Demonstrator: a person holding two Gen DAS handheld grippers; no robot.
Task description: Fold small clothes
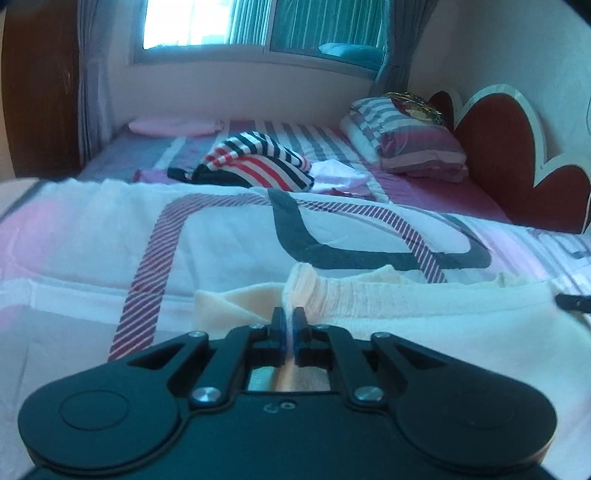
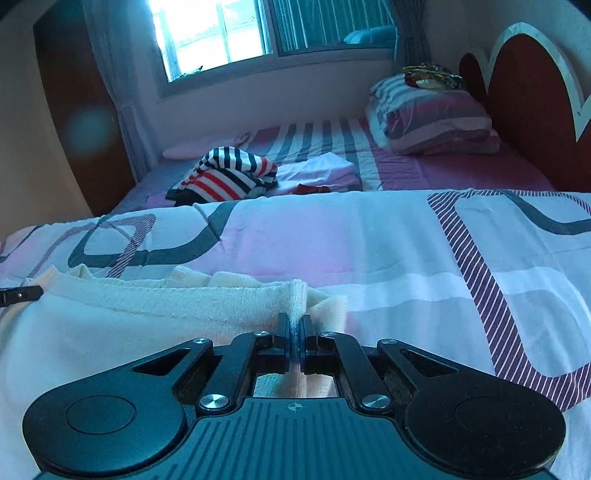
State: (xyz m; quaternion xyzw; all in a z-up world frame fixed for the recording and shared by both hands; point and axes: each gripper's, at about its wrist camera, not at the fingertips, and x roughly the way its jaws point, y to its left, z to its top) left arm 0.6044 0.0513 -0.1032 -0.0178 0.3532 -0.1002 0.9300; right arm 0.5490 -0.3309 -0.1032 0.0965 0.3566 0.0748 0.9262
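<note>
A small cream-white garment (image 1: 424,325) lies flat on the patterned bedspread (image 1: 229,236), its ribbed hem running across both views. My left gripper (image 1: 289,320) is shut on the left end of that hem, a ridge of cloth bunched up between the pads. In the right wrist view the same cream garment (image 2: 122,328) spreads to the left, and my right gripper (image 2: 294,326) is shut on the hem's right end, with a pinch of fabric standing up above the jaws. The tip of the other gripper shows at each view's edge (image 1: 574,302) (image 2: 20,294).
Farther up the bed lies a pile of striped red, white and navy clothes (image 1: 255,164) beside a folded white piece (image 1: 338,175). A striped pillow (image 1: 410,142) leans at the red heart-shaped headboard (image 1: 502,155). A window (image 1: 258,26) and curtains stand behind.
</note>
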